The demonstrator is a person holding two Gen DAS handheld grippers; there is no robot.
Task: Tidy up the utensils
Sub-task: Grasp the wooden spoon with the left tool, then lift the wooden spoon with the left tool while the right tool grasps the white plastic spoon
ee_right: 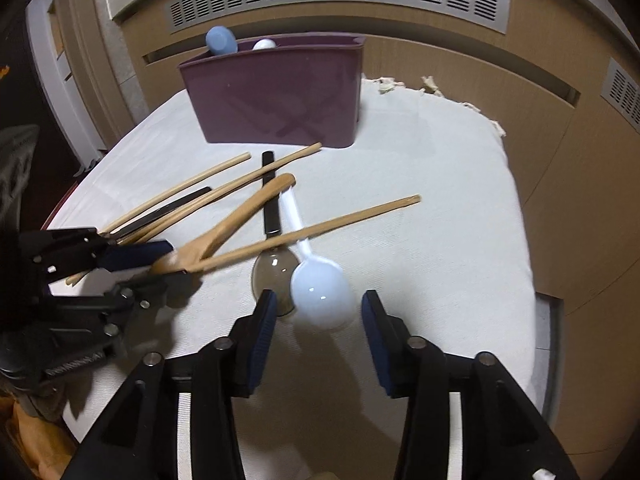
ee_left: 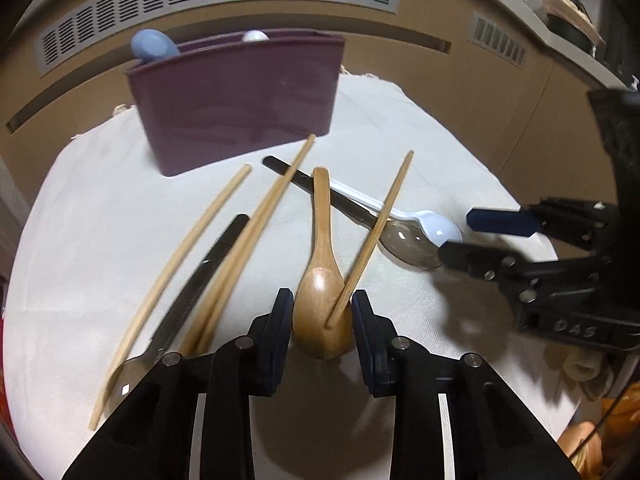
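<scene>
Step in hand, by my reading — pick-up. Left gripper (ee_left: 322, 308): fingers spread, straddling wooden spoon (ee_left: 322, 280) bowl, near centre. Right gripper (ee_right: 318, 308): fingers spread about white spoon (ee_right: 322, 292) bowl. Next — close, lift toward far purple holder (ee_left: 236, 100).

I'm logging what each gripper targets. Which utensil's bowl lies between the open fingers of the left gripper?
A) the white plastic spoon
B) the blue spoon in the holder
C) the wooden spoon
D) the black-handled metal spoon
C: in the left wrist view the wooden spoon has its bowl between the open fingers of the left gripper, with a wooden chopstick resting across it; the white plastic spoon lies in front of the right gripper instead.
</scene>
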